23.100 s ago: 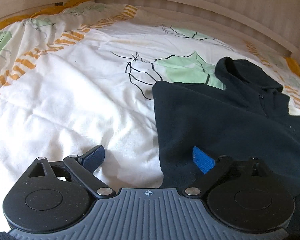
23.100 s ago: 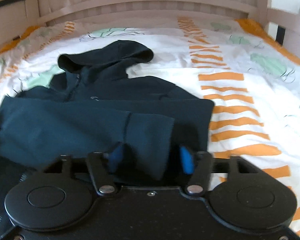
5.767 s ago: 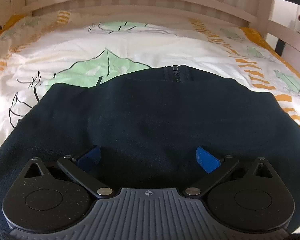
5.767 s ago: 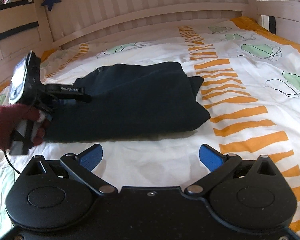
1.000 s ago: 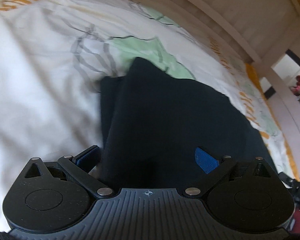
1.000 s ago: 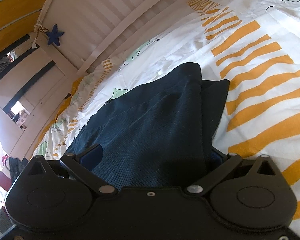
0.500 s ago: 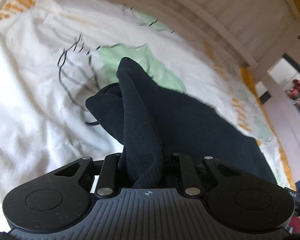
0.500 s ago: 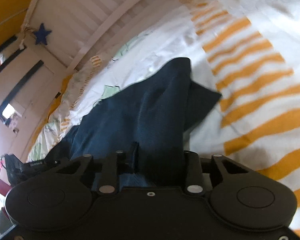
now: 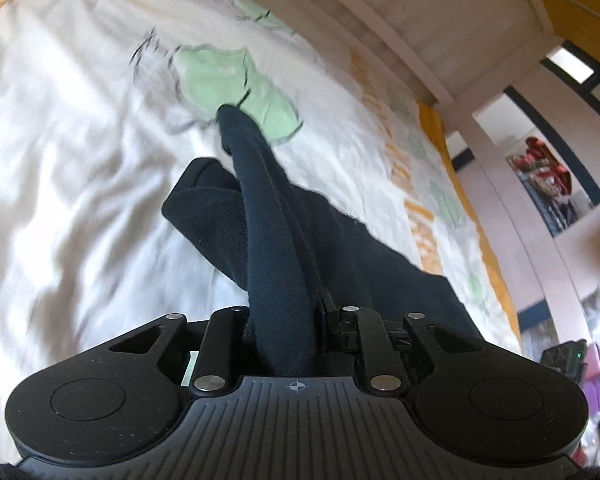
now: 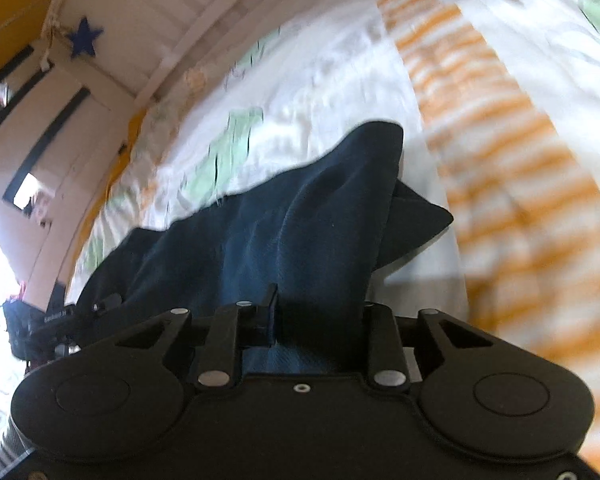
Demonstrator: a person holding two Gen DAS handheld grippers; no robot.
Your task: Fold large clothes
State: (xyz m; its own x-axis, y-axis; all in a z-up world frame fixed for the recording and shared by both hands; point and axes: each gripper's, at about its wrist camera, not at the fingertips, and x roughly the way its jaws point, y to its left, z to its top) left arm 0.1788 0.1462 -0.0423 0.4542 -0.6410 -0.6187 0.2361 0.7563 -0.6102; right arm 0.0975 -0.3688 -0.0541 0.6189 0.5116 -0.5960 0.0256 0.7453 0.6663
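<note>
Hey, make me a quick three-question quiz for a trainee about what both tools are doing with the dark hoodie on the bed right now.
1. True or false: the left tool is shut on a bunch of the hoodie.
2. What does the right tool hold? A) the hoodie B) the duvet C) nothing
3. Fill in: a blue ____ hangs on the bed frame.

Key: 1 true; 2 A, the jaws are clamped on the fabric's right end; 3 star.
</note>
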